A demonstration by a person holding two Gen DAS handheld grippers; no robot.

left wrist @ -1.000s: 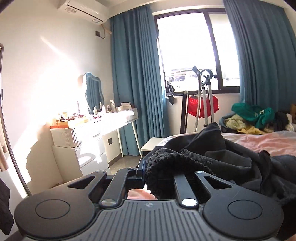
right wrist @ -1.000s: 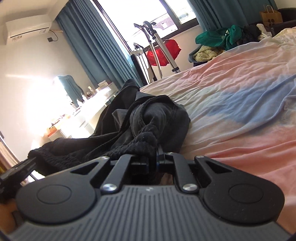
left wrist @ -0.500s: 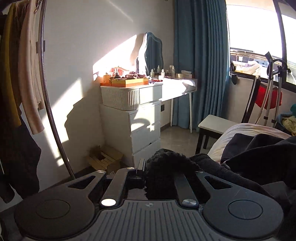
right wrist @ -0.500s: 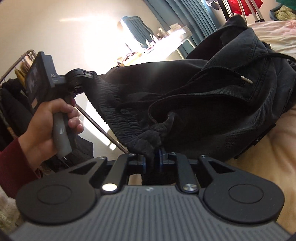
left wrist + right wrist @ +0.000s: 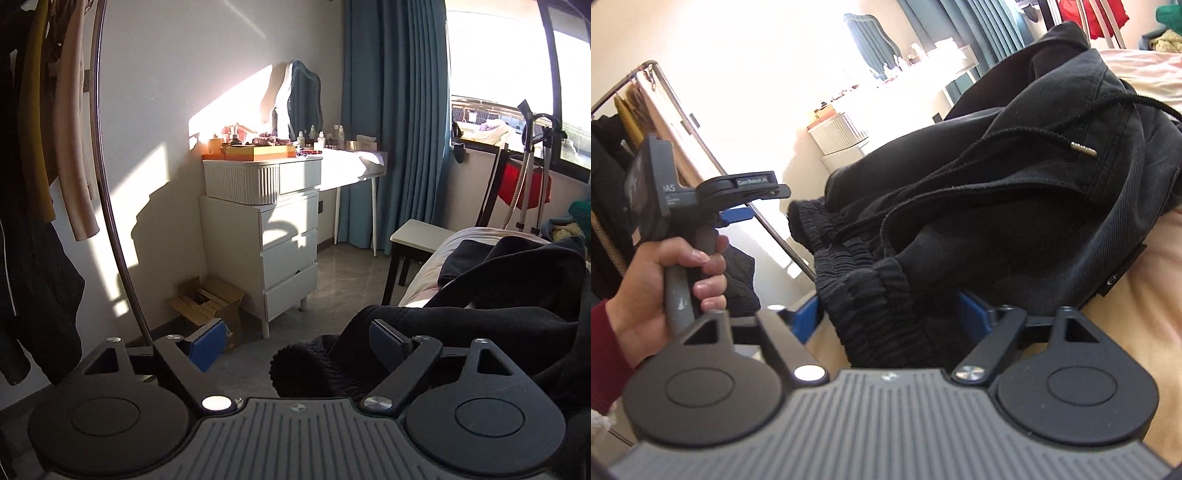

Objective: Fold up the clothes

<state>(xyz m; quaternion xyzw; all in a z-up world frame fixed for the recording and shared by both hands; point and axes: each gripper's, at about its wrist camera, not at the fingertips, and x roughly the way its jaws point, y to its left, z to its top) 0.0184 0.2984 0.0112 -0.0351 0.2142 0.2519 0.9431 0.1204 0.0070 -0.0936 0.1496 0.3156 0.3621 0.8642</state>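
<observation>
A black hoodie (image 5: 1015, 221) with a metal-tipped drawstring (image 5: 1082, 149) lies bunched on the pink bed sheet (image 5: 1145, 332). Its ribbed hem (image 5: 871, 295) rests between the spread blue pads of my right gripper (image 5: 890, 314), which is open. In the left wrist view my left gripper (image 5: 295, 345) is open too, with the hoodie's ribbed edge (image 5: 310, 369) lying loose between its fingers, nearer the right pad (image 5: 388, 341). The right wrist view also shows the left gripper (image 5: 764, 192) to the hem's left, held by a hand (image 5: 665, 273) in a red sleeve.
A metal clothes rack (image 5: 110, 184) with hanging garments stands at the left. Beyond it are white drawers (image 5: 280, 251), a cardboard box (image 5: 210, 302) on the floor, a stool (image 5: 417, 236) by the bed, teal curtains (image 5: 391, 110) and a steamer stand (image 5: 532, 166).
Both grippers have gone from shut on the hoodie's ribbed hem to open. The hem now lies slack between the fingers, and the left gripper stands a little apart from it.
</observation>
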